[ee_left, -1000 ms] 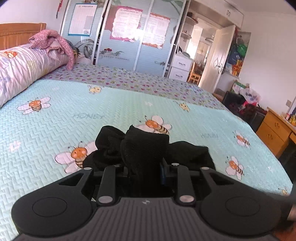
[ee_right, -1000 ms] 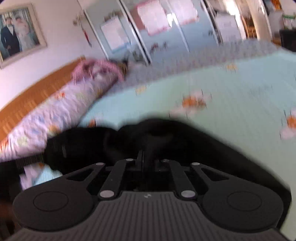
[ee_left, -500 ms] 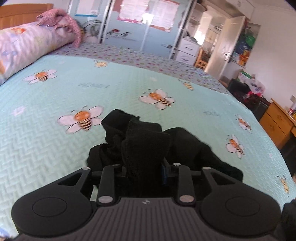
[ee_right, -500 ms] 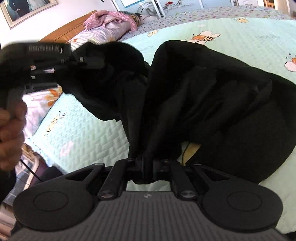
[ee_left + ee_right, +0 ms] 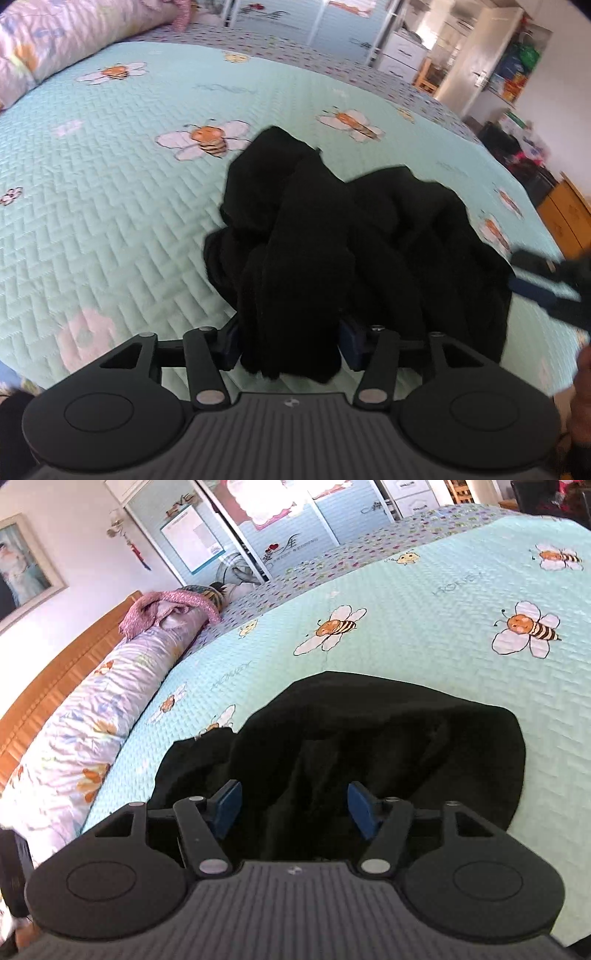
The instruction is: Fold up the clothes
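A black garment [image 5: 388,229] lies bunched on the mint bee-print bedspread [image 5: 110,192]. My left gripper [image 5: 290,343] has a thick upright fold of it between its blue pads. Those jaws are opening, and the cloth still fills the gap and touches both pads. In the right wrist view the garment [image 5: 388,731] spreads flat ahead on the bedspread [image 5: 443,602]. My right gripper [image 5: 291,805] is opening, its pads clear of the loose cloth lying between them. The right gripper [image 5: 532,280] also shows blurred at the garment's right edge in the left wrist view.
A long floral bolster [image 5: 74,746] runs along the wooden headboard [image 5: 48,672], with a pink garment [image 5: 166,605] on its far end. Sliding wardrobe doors [image 5: 295,524] stand beyond the bed. A wooden dresser [image 5: 565,218] is to the right, and a hand [image 5: 583,369] shows at the edge.
The garment has come down from hanging between the grippers onto the bed. The right jaws have sprung apart and let the cloth go. The left jaws have widened around their fold.
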A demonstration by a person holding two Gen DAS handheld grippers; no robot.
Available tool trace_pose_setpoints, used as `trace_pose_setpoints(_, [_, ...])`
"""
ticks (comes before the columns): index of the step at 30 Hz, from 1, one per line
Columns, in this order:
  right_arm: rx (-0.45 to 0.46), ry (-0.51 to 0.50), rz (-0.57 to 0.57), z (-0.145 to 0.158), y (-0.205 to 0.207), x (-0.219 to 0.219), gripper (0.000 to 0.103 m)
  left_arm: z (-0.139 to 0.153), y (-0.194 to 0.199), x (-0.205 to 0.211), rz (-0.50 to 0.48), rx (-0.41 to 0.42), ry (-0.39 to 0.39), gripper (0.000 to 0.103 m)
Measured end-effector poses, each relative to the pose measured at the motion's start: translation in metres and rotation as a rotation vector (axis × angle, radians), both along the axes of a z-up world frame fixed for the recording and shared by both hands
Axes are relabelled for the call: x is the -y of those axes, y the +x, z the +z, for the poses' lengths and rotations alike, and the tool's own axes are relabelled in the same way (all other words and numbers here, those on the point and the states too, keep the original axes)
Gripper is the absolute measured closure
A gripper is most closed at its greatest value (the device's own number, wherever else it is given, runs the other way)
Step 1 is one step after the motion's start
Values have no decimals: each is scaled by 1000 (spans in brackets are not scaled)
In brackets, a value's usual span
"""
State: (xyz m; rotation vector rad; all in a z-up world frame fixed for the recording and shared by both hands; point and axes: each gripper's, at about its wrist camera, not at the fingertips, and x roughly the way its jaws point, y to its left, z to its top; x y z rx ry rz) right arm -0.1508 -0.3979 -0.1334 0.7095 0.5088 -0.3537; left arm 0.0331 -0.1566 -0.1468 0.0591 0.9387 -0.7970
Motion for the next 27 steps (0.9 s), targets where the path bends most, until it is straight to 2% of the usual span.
trace_pose_setpoints(6, [11, 81, -5, -8, 51, 9, 30, -7, -4, 1, -10, -3, 20, 47])
trace_pose_setpoints(11, [-7, 289, -76, -41, 107, 36, 29, -1, -9, 1, -30, 75, 46, 46])
trace_pose_setpoints(13, [-26, 319, -119, -54, 123, 40, 30, 3, -9, 4, -35, 116, 62, 46])
trace_pose_setpoints(14, [-35, 308, -135, -59, 129, 41, 37, 5, -10, 6, -35, 139, 70, 45])
trace_pose_setpoints(15, [-47, 297, -134, -63, 136, 40, 63, 8, -10, 7, -35, 163, 78, 45])
trace_pose_setpoints(16, [-51, 291, -122, -63, 138, 39, 84, 11, -11, 8, -31, 188, 82, 45])
trace_pose_setpoints(17, [-50, 288, -109, -62, 137, 38, 99, 15, -11, 9, -26, 213, 84, 44])
trace_pose_setpoints(20, [67, 297, -111, -42, 112, 39, 99, 27, -15, 10, -22, 283, 77, 41])
trace_pose_setpoints(22, [160, 284, -112, -21, 88, 39, 99, 34, -20, 11, -36, 295, 54, 41])
trace_pose_setpoints(25, [249, 194, -75, 11, 51, 32, 99, 44, -28, 11, -72, 286, -7, 40])
trace_pose_setpoints(27, [268, 140, -50, 21, 29, 24, 99, 49, -33, 16, -89, 306, -18, 38])
